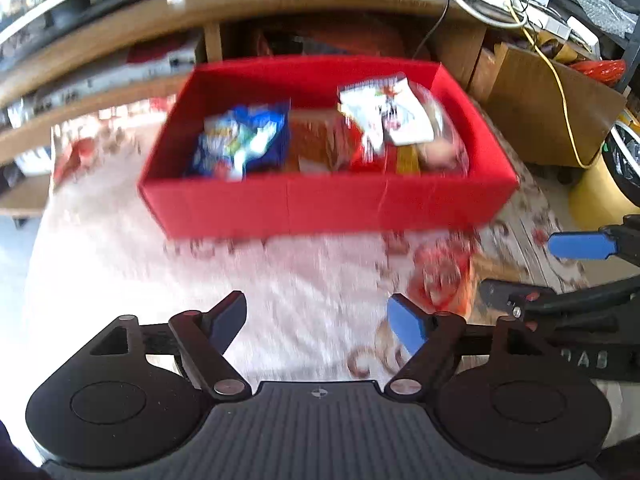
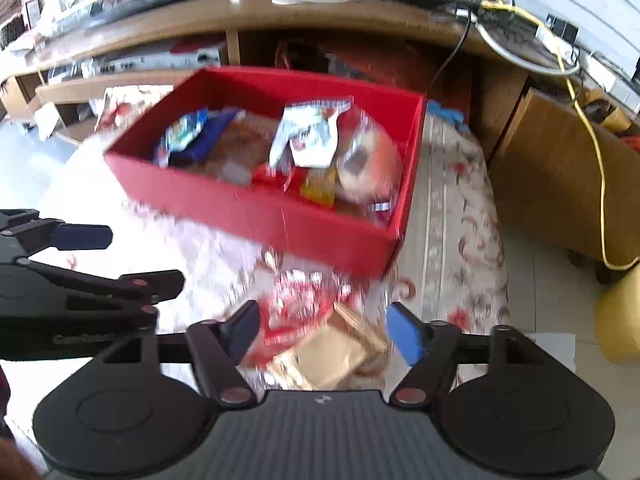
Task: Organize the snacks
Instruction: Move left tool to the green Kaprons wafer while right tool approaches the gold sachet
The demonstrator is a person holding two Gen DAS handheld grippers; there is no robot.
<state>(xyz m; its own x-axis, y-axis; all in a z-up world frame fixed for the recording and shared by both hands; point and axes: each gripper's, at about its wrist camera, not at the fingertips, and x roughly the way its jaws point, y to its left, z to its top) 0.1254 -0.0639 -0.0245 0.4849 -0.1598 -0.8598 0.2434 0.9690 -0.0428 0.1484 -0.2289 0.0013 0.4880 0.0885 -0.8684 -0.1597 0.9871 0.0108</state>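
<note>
A red cardboard box (image 1: 320, 204) (image 2: 280, 216) stands on the patterned cloth, holding a blue packet (image 1: 244, 140) (image 2: 188, 136), a white packet (image 1: 388, 112) (image 2: 308, 132) and a clear-wrapped bun (image 2: 368, 168). My left gripper (image 1: 316, 308) (image 2: 148, 258) hangs open over bare cloth in front of the box, with nothing between its fingers. A red and clear packet of crackers (image 2: 316, 332) (image 1: 440, 276) lies on the cloth near the box's front right corner. My right gripper (image 2: 324, 312) (image 1: 516, 268) is open with that packet between its fingers. Both views are blurred.
A wooden desk (image 1: 320, 0) with shelves and cables runs behind the box. A brown cardboard carton (image 1: 552, 104) and a yellow bin (image 2: 620, 320) stand on the floor to the right. The cloth's right edge (image 2: 492, 240) drops to tiled floor.
</note>
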